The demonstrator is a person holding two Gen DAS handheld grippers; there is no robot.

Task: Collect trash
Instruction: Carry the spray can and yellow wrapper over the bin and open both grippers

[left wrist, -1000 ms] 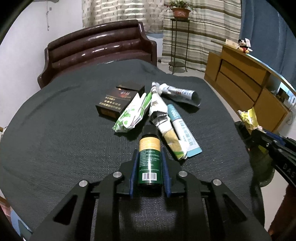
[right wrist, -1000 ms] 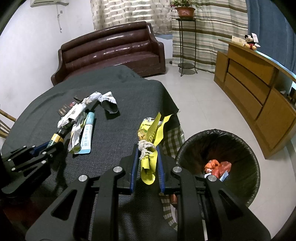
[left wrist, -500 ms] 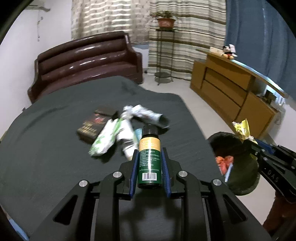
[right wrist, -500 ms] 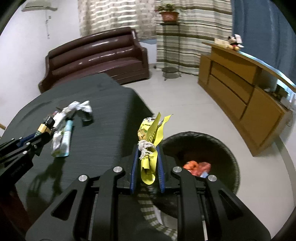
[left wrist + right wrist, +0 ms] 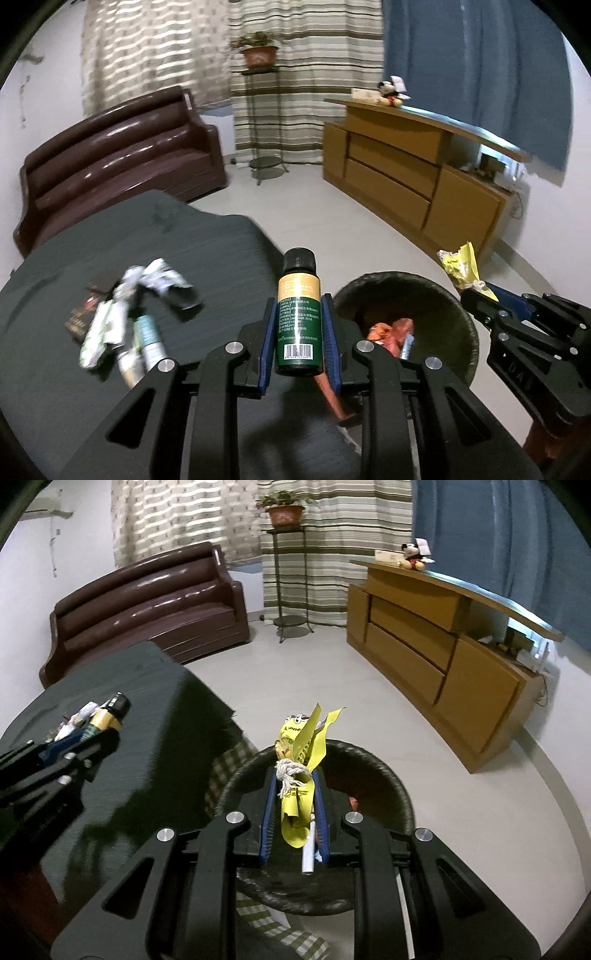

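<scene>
the left gripper (image 5: 298, 325) is closed narrow on a green bottle (image 5: 298, 325), its blue pads pressed to the bottle's two sides; the bottle stands upright between them, black cap on top, tan band under the cap, barcode low on the label. the right gripper (image 5: 294, 805) is pinched nearly shut on a yellow wrapper (image 5: 301, 764), which is crumpled, has a knot of white string around its middle and sticks up past the tips.

straight below and ahead of the right gripper sits the black trash bin (image 5: 391, 775), so the wrapper hangs above its opening. from the left gripper the same bin (image 5: 458, 306) lies just to the right, with orange scraps (image 5: 391, 330) inside. the bottle is over the edge of the dark table (image 5: 110, 387), beside the bin's rim.

to the left of the left gripper, well apart on the table, lies a blurred pile of trash (image 5: 125, 325): crumpled white and green wrappers, a tube and a dark box.

beyond both grippers, across the pale floor, are a brown sofa (image 5: 147, 602), a wooden cabinet (image 5: 436, 642) and a potted plant (image 5: 284, 511) on a stand.
</scene>
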